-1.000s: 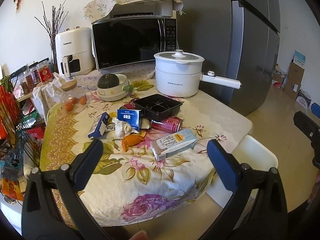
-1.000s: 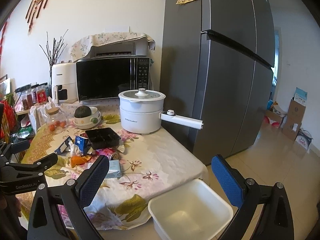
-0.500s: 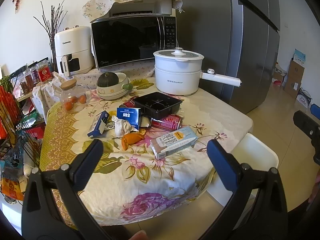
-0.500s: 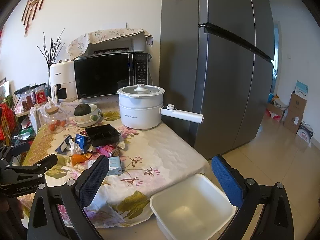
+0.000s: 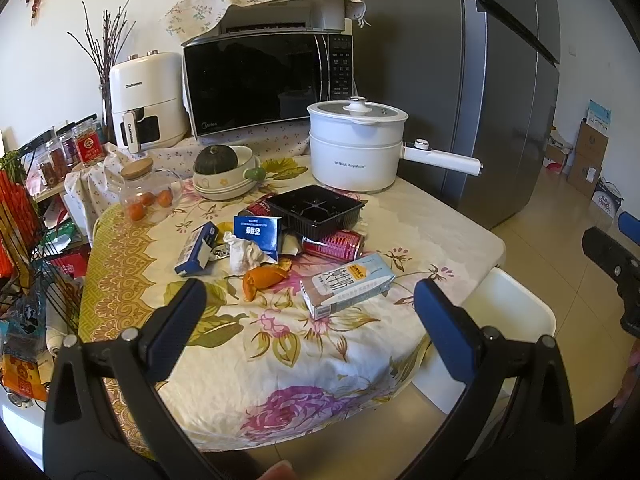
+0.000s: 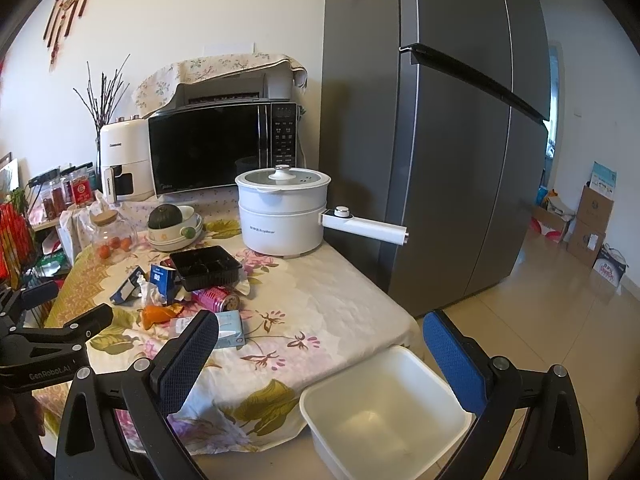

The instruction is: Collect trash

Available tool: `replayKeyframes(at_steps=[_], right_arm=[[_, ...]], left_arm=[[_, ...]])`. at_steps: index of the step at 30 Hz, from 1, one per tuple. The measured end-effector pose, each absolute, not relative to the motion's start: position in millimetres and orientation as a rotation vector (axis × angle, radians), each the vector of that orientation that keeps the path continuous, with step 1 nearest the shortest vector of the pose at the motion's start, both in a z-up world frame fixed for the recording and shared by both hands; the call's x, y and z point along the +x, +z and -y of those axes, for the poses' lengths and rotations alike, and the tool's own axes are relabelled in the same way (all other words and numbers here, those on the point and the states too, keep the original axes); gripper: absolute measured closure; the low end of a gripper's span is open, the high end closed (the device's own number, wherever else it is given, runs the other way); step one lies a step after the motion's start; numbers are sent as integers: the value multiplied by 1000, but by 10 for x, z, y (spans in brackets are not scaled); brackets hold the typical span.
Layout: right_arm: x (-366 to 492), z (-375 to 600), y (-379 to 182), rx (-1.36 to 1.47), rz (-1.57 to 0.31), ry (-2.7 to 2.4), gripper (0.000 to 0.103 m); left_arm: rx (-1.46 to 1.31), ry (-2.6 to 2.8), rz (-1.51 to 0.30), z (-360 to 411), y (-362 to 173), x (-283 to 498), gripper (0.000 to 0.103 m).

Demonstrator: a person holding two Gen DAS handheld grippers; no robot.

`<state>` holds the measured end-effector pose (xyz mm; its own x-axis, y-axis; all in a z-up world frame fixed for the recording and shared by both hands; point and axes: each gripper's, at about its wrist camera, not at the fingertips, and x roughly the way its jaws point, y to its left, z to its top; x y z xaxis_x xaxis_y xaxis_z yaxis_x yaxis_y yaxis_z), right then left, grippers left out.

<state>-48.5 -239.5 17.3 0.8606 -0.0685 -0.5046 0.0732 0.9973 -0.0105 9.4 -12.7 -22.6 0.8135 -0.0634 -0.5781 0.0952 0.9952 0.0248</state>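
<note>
Left gripper, jaws spread wide and empty, sits low in frame. Ahead, frame centre on the floral tablecloth: crumpled white tissue, orange peel, pale milk carton lying flat. Right gripper, likewise spread and empty, hangs above the white plastic bin, lower right.

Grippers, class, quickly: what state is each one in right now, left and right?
Left gripper: open, fingers wide apart, holding nothing.
Right gripper: open, fingers wide apart, holding nothing.
</note>
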Motion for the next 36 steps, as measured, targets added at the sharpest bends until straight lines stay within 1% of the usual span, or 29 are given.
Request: replayKeyframes(at_steps=[36], right_arm=[[-490, 2373, 156, 1, -533, -76, 0]], left_arm=[[54, -87, -619, 137, -251, 94, 0]])
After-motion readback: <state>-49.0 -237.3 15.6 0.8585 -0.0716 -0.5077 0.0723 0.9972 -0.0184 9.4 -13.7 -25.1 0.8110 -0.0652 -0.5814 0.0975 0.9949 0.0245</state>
